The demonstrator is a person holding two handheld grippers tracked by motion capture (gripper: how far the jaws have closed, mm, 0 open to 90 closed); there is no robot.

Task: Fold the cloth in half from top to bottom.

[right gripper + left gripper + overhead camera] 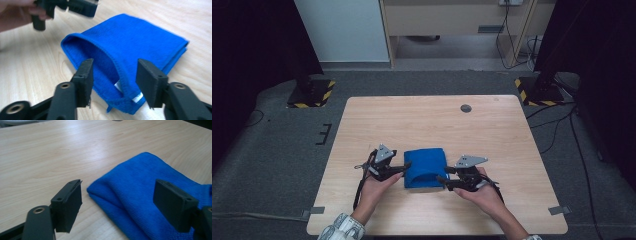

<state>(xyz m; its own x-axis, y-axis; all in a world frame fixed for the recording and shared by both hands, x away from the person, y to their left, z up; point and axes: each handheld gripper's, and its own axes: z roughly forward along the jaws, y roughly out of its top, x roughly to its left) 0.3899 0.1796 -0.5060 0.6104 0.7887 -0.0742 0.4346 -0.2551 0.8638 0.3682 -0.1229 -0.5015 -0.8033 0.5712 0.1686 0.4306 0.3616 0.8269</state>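
Observation:
A blue folded cloth (426, 167) lies flat on the wooden table (437, 125), near its front middle. My left gripper (403, 168) sits at the cloth's left edge. In the left gripper view its jaws stand open (117, 202), with a folded corner of the cloth (140, 195) between them and untouched. My right gripper (443, 181) is at the cloth's front right corner. It is open (113, 80) astride the cloth's (140, 42) loose top layer and hem, next to a white label (117, 86). The left gripper (82, 6) also shows beyond the cloth there.
A small round grommet (466, 108) is set in the table's far side. Grey tape marks (317, 210) (559, 210) sit at both front corners. Two stands on yellow-and-black bases (312, 92) (537, 90) flank the table's far corners on the floor.

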